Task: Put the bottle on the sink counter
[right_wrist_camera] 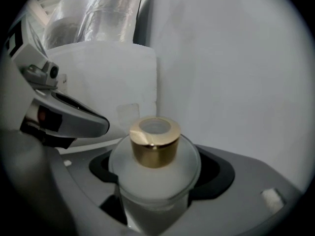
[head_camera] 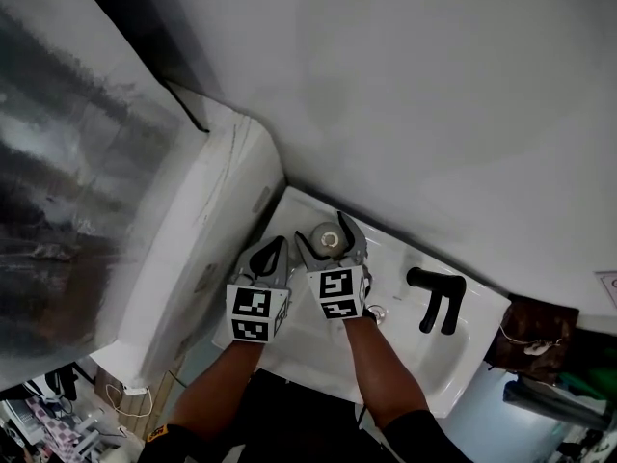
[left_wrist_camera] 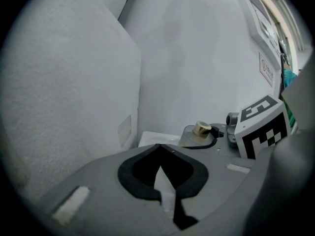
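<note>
A frosted clear bottle (head_camera: pixel 329 240) with a gold cap stands upright over the back left corner of the white sink counter (head_camera: pixel 292 210). My right gripper (head_camera: pixel 327 230) is around it and open. In the right gripper view the bottle (right_wrist_camera: pixel 155 166) sits in the curved pads with dark gaps on both sides; its base is hidden. My left gripper (head_camera: pixel 275 252) hangs just left of it, shut and empty; in its own view the left gripper (left_wrist_camera: pixel 158 149) has its tips touching. From there the bottle (left_wrist_camera: pixel 199 134) shows ahead to the right.
A black faucet (head_camera: pixel 436 298) rises at the back of the basin (head_camera: pixel 429 360), right of my hands. A tall white appliance (head_camera: pixel 207 230) stands against the counter's left edge, with a white wall behind. The right gripper's marker cube (left_wrist_camera: pixel 261 127) is close beside my left gripper.
</note>
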